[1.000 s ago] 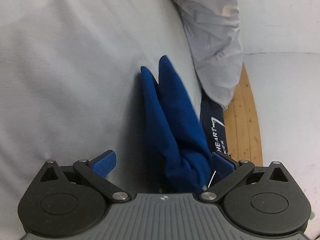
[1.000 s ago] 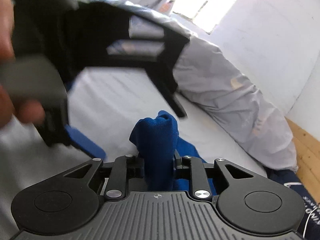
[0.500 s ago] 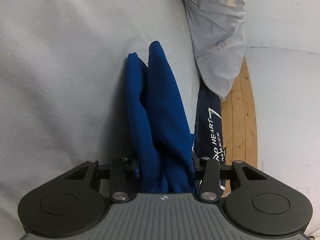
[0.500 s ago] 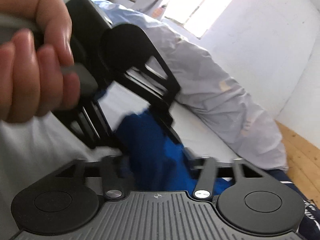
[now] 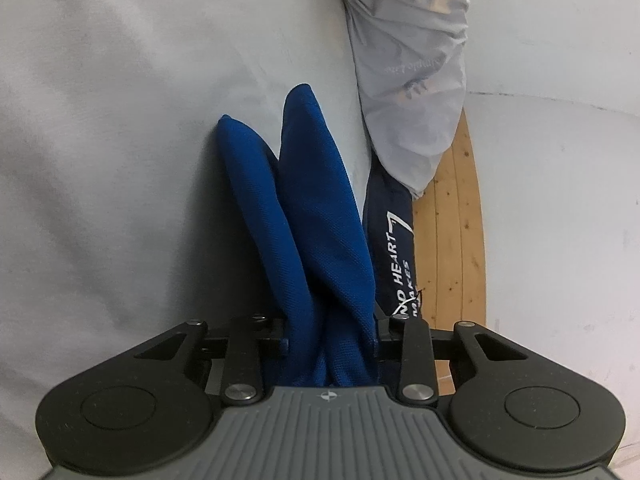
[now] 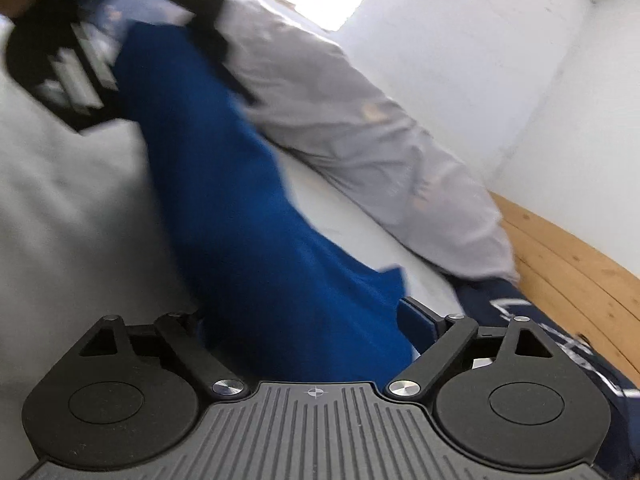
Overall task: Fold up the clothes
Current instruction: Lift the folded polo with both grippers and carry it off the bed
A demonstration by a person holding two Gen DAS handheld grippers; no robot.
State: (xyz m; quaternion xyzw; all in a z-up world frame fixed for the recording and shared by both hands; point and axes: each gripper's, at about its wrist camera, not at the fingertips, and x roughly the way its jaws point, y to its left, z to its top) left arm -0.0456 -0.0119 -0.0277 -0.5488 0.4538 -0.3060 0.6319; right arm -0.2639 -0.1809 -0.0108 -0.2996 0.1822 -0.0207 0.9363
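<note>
The cloth (image 5: 316,216) lies on the bed (image 5: 120,120), a garment (image 5: 412,92) (bunched) just right, floor (image 5: 456,240) beyond.

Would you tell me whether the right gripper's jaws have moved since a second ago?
Yes: the right gripper jaws are opening, spread off the blue garment over the white bedsheet.

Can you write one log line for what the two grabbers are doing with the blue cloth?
left gripper: closing on blue cloth | right gripper: opening, cloth between its jaws | step: handover
</note>
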